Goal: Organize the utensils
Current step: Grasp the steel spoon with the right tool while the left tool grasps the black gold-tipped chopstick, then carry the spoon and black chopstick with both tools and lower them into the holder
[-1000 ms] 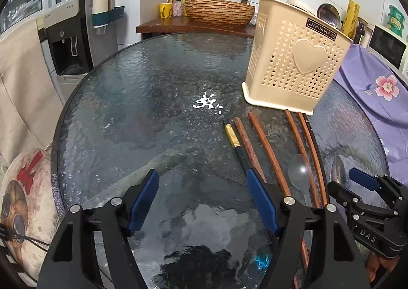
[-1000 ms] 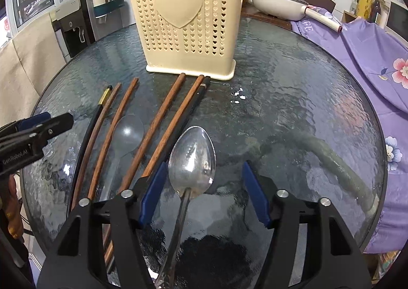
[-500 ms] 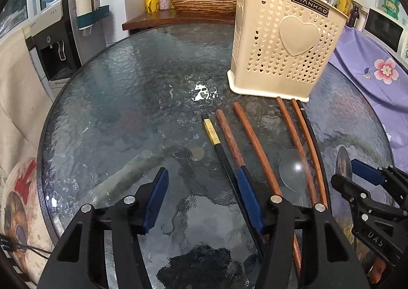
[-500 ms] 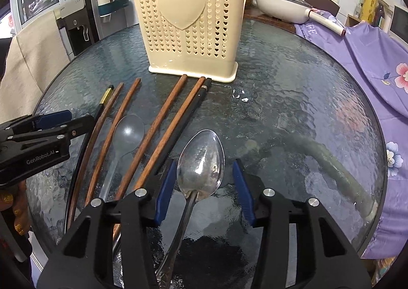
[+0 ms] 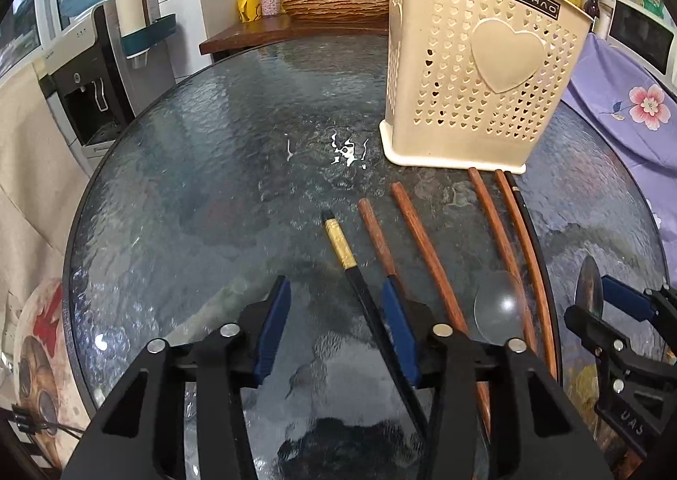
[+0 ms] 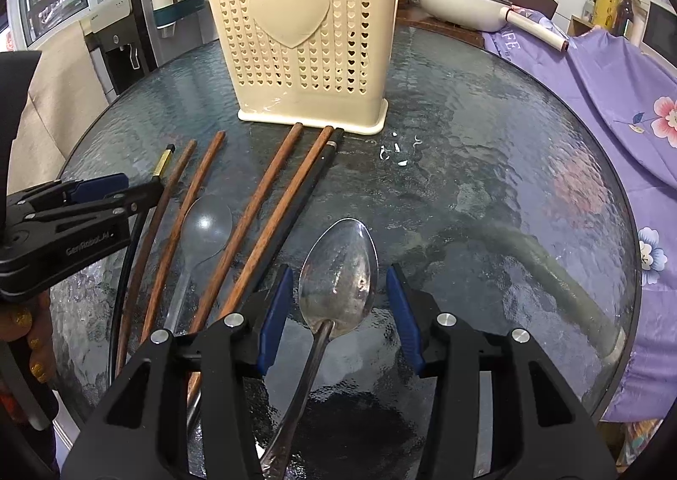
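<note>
My left gripper (image 5: 334,323) has its jaws closing around the black chopstick (image 5: 364,298) on the table (image 5: 190,192) — not yet pinched. My right gripper (image 6: 338,306) stands half-wide astride the metal spoon (image 6: 338,268). Both are stiff, light and slick; grip mid-shaft and at the spoon's neck. Handle ends are hidden — the holder (image 6: 304,48) interior too.

Beside the cream utensil basket (image 6: 313,52), the near ends of the brown chopsticks (image 6: 254,205) pass behind the right gripper (image 6: 338,306) body. The metal spoon (image 6: 338,272) handle is cut off by the lower edge. The clear spoon (image 5: 499,306) handle is hidden behind the left gripper (image 5: 334,327).
</note>
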